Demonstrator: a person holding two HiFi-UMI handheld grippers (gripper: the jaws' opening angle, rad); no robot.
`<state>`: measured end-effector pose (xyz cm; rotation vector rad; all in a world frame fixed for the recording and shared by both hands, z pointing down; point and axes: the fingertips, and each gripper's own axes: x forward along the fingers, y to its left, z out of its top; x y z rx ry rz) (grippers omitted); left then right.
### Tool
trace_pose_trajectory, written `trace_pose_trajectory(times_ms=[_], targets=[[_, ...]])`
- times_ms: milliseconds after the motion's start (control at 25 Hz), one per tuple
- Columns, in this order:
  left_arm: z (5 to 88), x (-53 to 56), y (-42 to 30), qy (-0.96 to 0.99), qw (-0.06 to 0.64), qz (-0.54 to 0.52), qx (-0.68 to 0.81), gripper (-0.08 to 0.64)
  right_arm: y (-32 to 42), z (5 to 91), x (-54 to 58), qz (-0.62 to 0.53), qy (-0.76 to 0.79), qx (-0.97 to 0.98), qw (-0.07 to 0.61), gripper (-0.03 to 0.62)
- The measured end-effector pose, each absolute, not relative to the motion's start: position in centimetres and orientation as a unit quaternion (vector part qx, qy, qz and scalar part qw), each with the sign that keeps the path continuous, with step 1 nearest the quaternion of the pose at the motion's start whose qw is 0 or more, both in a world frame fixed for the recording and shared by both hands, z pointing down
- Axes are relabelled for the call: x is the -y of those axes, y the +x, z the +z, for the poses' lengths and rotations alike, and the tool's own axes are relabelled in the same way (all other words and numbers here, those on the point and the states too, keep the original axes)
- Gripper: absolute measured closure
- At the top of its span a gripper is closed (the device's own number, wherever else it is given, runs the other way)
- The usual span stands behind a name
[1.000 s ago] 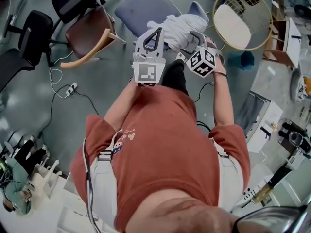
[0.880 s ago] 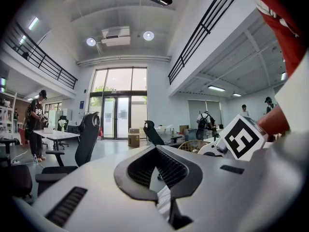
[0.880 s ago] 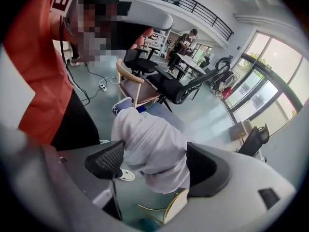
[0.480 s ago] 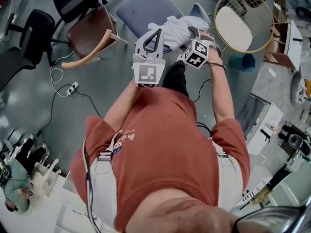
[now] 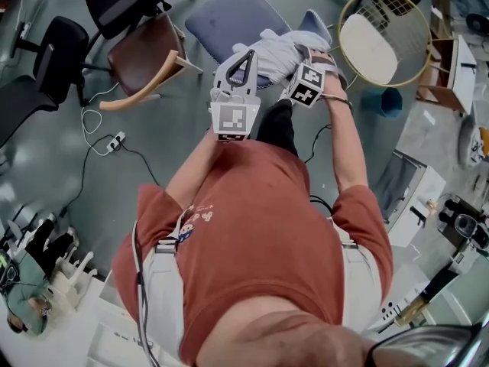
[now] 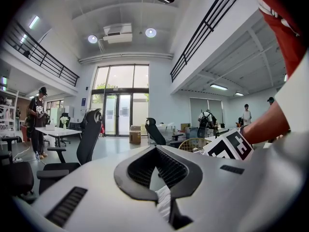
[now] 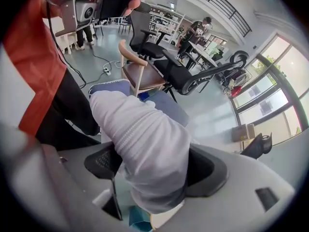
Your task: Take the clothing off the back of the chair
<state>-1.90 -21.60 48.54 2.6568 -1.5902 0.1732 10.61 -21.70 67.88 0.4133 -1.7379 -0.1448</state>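
Grey floor is showing round the blue chair [image 5: 225, 17], where the white clothing [image 5: 275, 46] is bunching. Your right gripper [image 5: 299, 54] has been sinking, its jaws spreading wide astride the bundle, probably for a fresh hold. Your left gripper [image 5: 247, 50] is pinching a fold.

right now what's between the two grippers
The bunched white clothing, seen in the head view; it runs between the right gripper's open jaws.
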Motion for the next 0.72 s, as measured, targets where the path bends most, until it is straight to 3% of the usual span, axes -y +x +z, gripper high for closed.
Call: trace_pose_trajectory(times_ms=[120, 320, 720], targets=[[48.7, 21.6, -1.5, 0.859, 0.018, 0.057, 0.508, 0.546, 10.6, 67.8, 21.7, -0.068, 0.174, 0.756, 0.628, 0.211], [48.8, 21.6, -1.1, 0.86, 0.02, 0.055, 0.507, 0.546, 10.8, 67.3, 21.4, -0.085, 0.154, 0.745, 0.643, 0.314], [48.4, 21.8, -2.0, 0.854, 0.02, 0.05, 0.517, 0.546, 10.6, 66.2, 20.5, -0.141, 0.143, 0.735, 0.647, 0.379]])
